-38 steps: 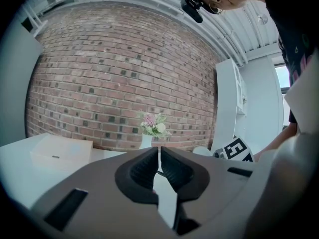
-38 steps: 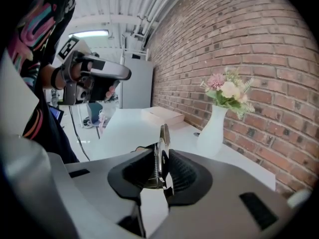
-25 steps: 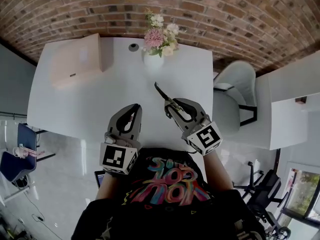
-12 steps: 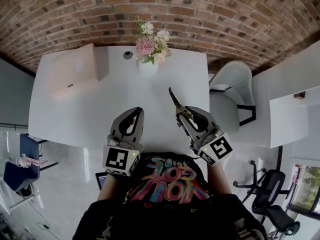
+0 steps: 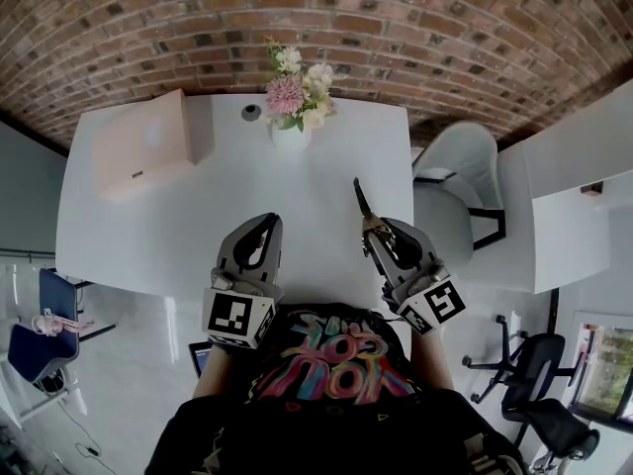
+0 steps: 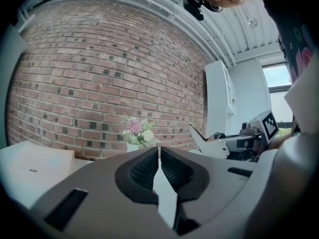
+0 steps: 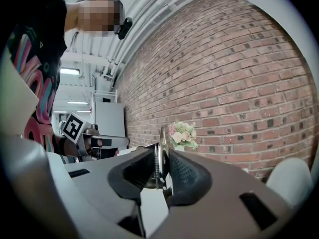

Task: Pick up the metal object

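The metal object (image 5: 361,202) is a slim hand tool with a pointed blade and a small spring. My right gripper (image 5: 375,229) is shut on it and holds it above the white table (image 5: 148,226), the point aimed away from me. In the right gripper view the tool (image 7: 161,148) stands upright between the pads of that gripper (image 7: 162,158). My left gripper (image 5: 265,224) hovers over the table's near edge, shut and empty; its tips (image 6: 159,156) meet. From the left gripper view the tool (image 6: 205,143) shows at the right.
A vase of flowers (image 5: 293,95) stands at the table's far edge beside a round cable hole (image 5: 251,112). A pale pink box (image 5: 140,144) sits at the far left. A white chair (image 5: 458,188) is to the right of the table, by a second white table (image 5: 574,196).
My right gripper has carried the tool to the right and a little nearer to me, and the blade now points more straight ahead. The left gripper has stayed where it was.
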{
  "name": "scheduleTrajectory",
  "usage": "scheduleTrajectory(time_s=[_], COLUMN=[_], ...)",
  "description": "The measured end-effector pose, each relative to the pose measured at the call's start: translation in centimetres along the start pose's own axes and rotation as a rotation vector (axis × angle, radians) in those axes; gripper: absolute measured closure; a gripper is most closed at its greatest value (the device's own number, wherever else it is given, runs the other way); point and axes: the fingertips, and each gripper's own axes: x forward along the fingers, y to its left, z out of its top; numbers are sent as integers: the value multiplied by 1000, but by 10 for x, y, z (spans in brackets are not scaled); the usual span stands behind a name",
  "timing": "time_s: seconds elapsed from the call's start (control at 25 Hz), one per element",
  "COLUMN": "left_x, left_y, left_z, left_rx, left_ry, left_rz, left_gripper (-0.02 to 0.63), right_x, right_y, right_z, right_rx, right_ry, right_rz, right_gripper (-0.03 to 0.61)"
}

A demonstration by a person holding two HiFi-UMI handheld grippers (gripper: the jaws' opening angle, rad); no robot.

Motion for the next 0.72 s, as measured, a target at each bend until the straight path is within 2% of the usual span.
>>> scheduleTrajectory(time_s=[0.72], left_x=[-5], left_y=[2], left_z=[-6], left_rx=[-12], left_ry=[7], left_rz=[8], left_gripper=[580], right_x=[6], right_y=[19], right_z=[5], right_rx=[8], right_ry=[-24], right_rz=[41], right_gripper=[471])
